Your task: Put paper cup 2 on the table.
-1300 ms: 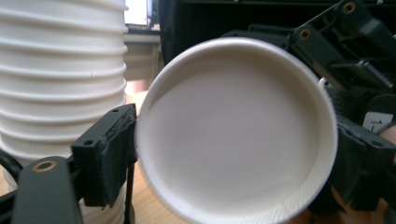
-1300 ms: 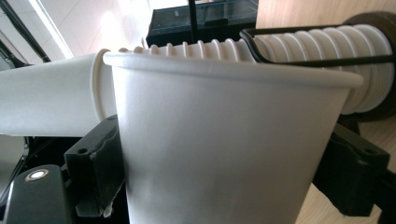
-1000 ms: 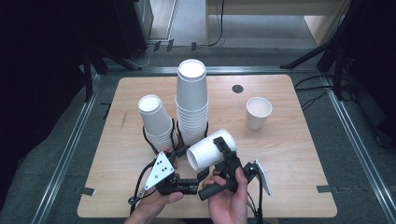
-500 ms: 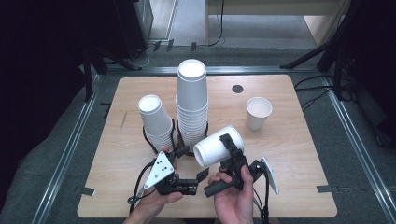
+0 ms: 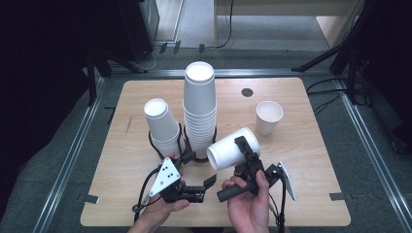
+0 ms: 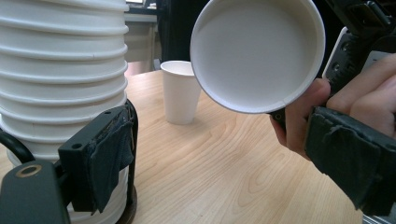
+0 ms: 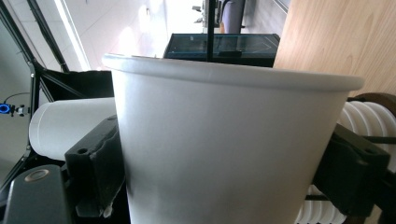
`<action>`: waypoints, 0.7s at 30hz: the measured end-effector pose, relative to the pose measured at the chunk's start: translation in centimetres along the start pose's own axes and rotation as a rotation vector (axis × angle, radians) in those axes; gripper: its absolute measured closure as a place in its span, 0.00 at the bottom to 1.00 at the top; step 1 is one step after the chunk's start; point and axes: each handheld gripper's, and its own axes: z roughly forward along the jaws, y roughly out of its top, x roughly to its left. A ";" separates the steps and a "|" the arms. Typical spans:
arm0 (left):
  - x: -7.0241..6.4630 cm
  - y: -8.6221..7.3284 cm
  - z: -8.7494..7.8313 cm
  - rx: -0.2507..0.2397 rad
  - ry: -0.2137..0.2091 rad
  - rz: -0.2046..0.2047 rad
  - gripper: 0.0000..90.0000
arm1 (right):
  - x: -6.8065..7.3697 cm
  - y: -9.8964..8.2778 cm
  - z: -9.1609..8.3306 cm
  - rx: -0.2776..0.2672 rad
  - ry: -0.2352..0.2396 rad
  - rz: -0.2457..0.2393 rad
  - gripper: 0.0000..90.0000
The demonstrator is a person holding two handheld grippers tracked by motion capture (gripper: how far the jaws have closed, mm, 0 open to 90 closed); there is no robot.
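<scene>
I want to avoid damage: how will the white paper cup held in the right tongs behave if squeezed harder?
The held paper cup looks thin-walled and light, so it probably dents easily. The right tongs clamp its sides, and a firmer squeeze may ovalise its open mouth. Set down on its side, it would likely roll in a curve.

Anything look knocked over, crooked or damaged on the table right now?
Nothing damaged or spilled. The shorter stack of white paper cups leans left in its black wire holder, beside the upright tall stack. The right tool holds one white paper cup on its side; a single cup stands upright.
</scene>
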 end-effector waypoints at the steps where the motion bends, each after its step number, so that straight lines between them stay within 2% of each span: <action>1: 0.0 0.0 0.0 0.001 -0.001 -0.001 0.09 | 0.0 0.0 0.0 -0.005 -0.001 -0.003 0.15; 17: 0.1 0.0 0.0 0.009 0.000 -0.011 0.07 | 0.4 0.4 0.0 -0.023 -0.003 -0.099 0.15; 21: 0.2 0.0 0.0 0.012 0.001 -0.014 0.07 | 0.6 0.3 0.0 -0.026 0.001 -0.144 0.15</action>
